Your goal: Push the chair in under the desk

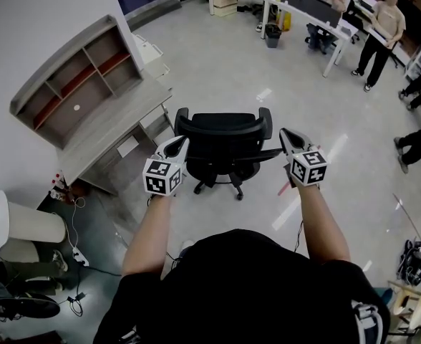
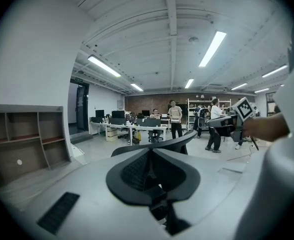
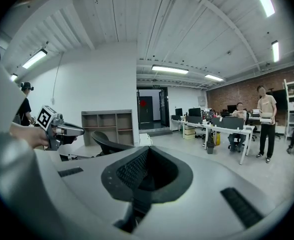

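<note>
A black office chair (image 1: 223, 145) stands on the grey floor with its back toward me, to the right of the grey desk (image 1: 103, 131) with a shelf hutch. My left gripper (image 1: 181, 144) is shut, its tip by the left edge of the chair back. My right gripper (image 1: 285, 134) is shut too, its tip by the back's right edge above the armrest. I cannot tell whether either touches. In the left gripper view the chair back (image 2: 159, 143) lies just beyond the closed left gripper (image 2: 154, 176). In the right gripper view the chair back (image 3: 107, 145) sits left of the closed right gripper (image 3: 144, 176).
Cables and a power strip (image 1: 74, 256) lie on the floor at the left, beside a white cylinder (image 1: 24, 224). A long row of white desks (image 1: 296, 6) with a black bin (image 1: 272, 34) stands far back. People stand at the back right (image 1: 382, 31).
</note>
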`<state>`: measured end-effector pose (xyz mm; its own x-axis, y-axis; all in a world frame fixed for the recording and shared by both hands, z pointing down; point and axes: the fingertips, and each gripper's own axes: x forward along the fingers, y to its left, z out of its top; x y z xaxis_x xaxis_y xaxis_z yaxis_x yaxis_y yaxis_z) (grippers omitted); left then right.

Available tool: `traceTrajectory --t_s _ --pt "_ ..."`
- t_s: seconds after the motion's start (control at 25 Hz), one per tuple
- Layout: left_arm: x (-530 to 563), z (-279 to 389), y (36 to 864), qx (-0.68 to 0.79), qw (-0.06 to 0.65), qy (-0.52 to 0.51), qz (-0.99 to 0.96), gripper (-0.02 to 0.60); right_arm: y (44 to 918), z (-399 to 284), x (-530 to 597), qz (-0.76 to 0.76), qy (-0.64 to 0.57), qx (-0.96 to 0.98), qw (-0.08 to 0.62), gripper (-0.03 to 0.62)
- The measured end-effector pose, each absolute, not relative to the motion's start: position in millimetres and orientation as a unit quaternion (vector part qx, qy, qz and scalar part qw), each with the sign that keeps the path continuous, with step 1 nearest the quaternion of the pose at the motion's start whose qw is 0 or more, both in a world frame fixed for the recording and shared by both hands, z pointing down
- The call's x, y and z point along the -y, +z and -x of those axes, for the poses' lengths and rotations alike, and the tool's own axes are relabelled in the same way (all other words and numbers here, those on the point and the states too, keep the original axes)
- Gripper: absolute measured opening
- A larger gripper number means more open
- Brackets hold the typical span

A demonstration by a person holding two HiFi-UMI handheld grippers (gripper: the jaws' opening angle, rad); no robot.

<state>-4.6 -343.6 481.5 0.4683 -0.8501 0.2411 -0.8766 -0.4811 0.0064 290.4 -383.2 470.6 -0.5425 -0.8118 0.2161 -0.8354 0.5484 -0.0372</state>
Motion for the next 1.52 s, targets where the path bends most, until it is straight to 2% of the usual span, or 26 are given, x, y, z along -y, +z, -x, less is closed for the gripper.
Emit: traceTrajectory --t_s 0.44,0.72,0.96,1.52 --pt "357.4 30.9 497.5 0.493 0.078 0.118 -0.859 0.028 477.3 -263.1 391.9 -0.45 0.069 0.885 0.092 0.0" --pt "361.8 27.5 528.5 0.448 0.093 0.163 -0.874 0.035 500.8 -243.8 390.7 -0.404 0.081 0.903 0.126 0.077" --pt "365.3 23.0 553.5 0.414 0.077 0.222 -0.879 0.108 531.5 -236.4 386.9 -0.369 0.091 0.907 0.181 0.134" --pt "370.2 9.4 635.8 0.317 -0.019 0.424 -0.848 0.207 612.3 -238.1 386.1 -0.284 0.053 0.893 0.344 0.235"
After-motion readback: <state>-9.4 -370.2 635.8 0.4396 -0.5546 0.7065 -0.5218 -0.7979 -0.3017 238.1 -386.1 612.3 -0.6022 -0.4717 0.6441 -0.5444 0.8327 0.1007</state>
